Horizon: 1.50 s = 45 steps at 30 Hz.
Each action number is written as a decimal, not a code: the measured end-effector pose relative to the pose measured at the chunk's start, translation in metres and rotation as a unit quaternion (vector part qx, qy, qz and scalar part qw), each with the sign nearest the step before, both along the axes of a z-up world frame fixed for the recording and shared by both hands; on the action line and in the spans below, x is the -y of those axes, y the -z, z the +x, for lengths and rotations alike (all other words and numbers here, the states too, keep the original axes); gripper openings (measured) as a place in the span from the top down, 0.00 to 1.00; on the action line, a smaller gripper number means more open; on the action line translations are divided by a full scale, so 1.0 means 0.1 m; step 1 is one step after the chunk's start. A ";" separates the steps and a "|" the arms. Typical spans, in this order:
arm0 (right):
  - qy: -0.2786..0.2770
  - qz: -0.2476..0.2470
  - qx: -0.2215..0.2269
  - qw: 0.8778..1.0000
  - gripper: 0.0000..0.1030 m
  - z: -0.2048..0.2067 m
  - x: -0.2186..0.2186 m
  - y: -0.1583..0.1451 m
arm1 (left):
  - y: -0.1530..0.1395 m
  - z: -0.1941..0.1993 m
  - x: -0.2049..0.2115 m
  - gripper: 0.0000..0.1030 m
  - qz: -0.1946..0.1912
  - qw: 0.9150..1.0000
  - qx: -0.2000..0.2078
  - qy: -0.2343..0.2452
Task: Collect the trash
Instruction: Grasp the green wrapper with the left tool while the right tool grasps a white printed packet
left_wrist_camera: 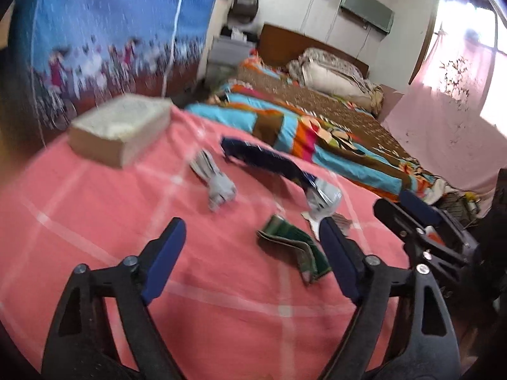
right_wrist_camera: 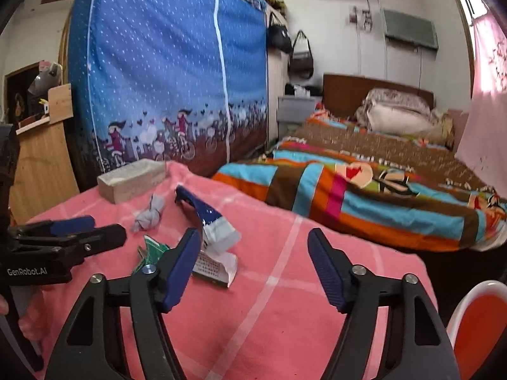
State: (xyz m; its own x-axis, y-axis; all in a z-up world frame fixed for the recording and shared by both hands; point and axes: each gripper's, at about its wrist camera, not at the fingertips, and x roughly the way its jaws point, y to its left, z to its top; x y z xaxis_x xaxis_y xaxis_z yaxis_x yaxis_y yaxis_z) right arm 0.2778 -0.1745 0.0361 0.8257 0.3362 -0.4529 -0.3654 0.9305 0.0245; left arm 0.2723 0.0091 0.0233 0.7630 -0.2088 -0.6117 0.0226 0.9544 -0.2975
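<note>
both grippers low over a table under a pink checked cloth (left_wrist_camera: 95, 221), pointing down and forward at a cluster of litter. no bin or bag visible in either view.

left gripper (left_wrist_camera: 252, 237): jaws apart, nothing between the pads. just ahead of it and a little to its right lies a folded green wrapper (left_wrist_camera: 291, 247), close against the inner side of its right finger; contact cannot be told. the wrapper's long axis runs roughly along the gripper's pointing line, slightly slanted. further ahead on the left, a crumpled grey paper (left_wrist_camera: 217, 185); beyond and to the right, a dark blue packet (left_wrist_camera: 269, 164) with a silver torn end, lying crosswise to the gripper. a pale box (left_wrist_camera: 117, 133) sits far ahead on the left, likely not trash.

right gripper (right_wrist_camera: 253, 253): jaws apart, empty. all the litter lies to its left: a white printed carton scrap (right_wrist_camera: 215, 267) just outside its left finger, with the blue packet just beyond it and the grey paper further off.

judgement: the left gripper is the nearer to the green wrapper. the coming move turns on shifting it slightly right so the wrapper sits centred between the pads, then closing across its short side. risk: flat wrapper on soft cloth, pads may pinch the cloth too.
</note>
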 end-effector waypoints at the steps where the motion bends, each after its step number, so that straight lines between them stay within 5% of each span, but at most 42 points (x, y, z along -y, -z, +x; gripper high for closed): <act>1: 0.001 0.002 -0.003 1.000 0.38 0.01 0.00 0.01 | 0.03 0.02 0.02 0.24 -0.007 1.000 -0.010 0.004; 11: 0.007 0.017 -0.035 0.999 0.38 0.11 0.06 0.04 | 0.11 0.07 0.18 0.54 -0.048 0.997 -0.048 0.033; 21: 0.005 0.035 -0.051 0.998 0.38 0.15 0.13 0.06 | 0.08 0.05 0.22 0.71 -0.048 0.996 -0.053 0.045; 26: -0.012 0.022 -0.057 0.998 0.38 0.14 0.05 0.08 | 0.05 0.04 0.22 0.94 -0.055 0.995 -0.051 0.060; 31: -0.039 0.008 -0.075 0.996 0.45 0.17 -0.05 0.12 | 0.03 0.01 0.23 0.97 -0.045 0.996 -0.043 0.058; 45: -0.086 -0.046 -0.125 0.987 0.46 0.25 -0.38 0.28 | 0.10 -0.03 -0.11 0.98 -0.059 0.995 -0.062 0.041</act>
State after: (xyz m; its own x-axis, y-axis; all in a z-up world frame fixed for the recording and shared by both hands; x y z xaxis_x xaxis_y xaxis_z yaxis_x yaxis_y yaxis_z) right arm 0.3033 -0.1369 0.0082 0.6189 0.4095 -0.6703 -0.5110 0.8580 0.0523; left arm 0.2696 0.0205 0.0134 0.6608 -0.3434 -0.6674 0.0554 0.9091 -0.4129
